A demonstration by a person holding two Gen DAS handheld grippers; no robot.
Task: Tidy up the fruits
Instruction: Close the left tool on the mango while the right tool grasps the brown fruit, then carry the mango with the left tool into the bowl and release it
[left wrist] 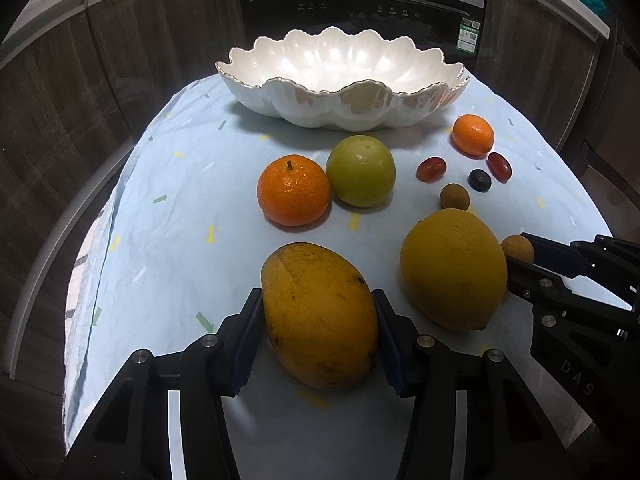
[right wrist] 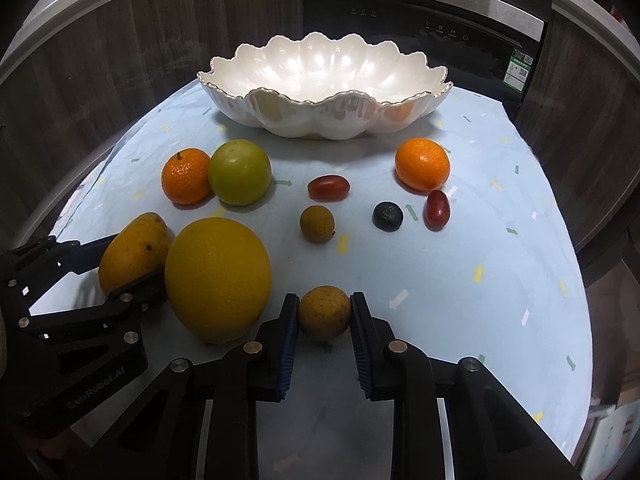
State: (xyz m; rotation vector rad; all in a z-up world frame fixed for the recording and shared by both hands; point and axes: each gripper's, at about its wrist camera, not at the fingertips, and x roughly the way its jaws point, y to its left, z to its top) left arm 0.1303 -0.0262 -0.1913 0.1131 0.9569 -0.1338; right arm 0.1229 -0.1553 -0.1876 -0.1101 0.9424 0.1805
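Fruit lot on round table with pale blue patterned cloth (right wrist: 460, 280); dark wood cabinets and a black built-in appliance (right wrist: 420, 16) behind.

Left gripper (left wrist: 318, 316): jaws part-way open, blue pads pressed against both flanks of a mango (left wrist: 320, 314). Mango rests on the cloth at the near left of the table, long axis running away from the camera and leaning slightly left, broad end nearer the gripper.

Right gripper (right wrist: 325, 314): jaws nearly closed, pads touching both sides of a small brown-speckled round fruit (right wrist: 325, 313), which sits on the cloth at the near centre-right.

Large yellow citrus (right wrist: 218, 278): between the two grippers, just beside the mango and just beside the small held fruit; crowds the inner finger of each gripper.

Farther back, left: stemmed mandarin (right wrist: 186, 176) touching a green round fruit (right wrist: 239, 172).

Centre: second small brown fruit (right wrist: 317, 218), red oblong fruit (right wrist: 329, 188) lying crosswise.

Right: blueberry (right wrist: 388, 217), second red oblong fruit (right wrist: 437, 209) standing lengthwise, second mandarin (right wrist: 422, 164) just behind it.

White scalloped bowl (right wrist: 256, 108) with gilt rim: at the far edge of the table, nothing visible inside, well apart from both grippers, with the loose fruit lying between.
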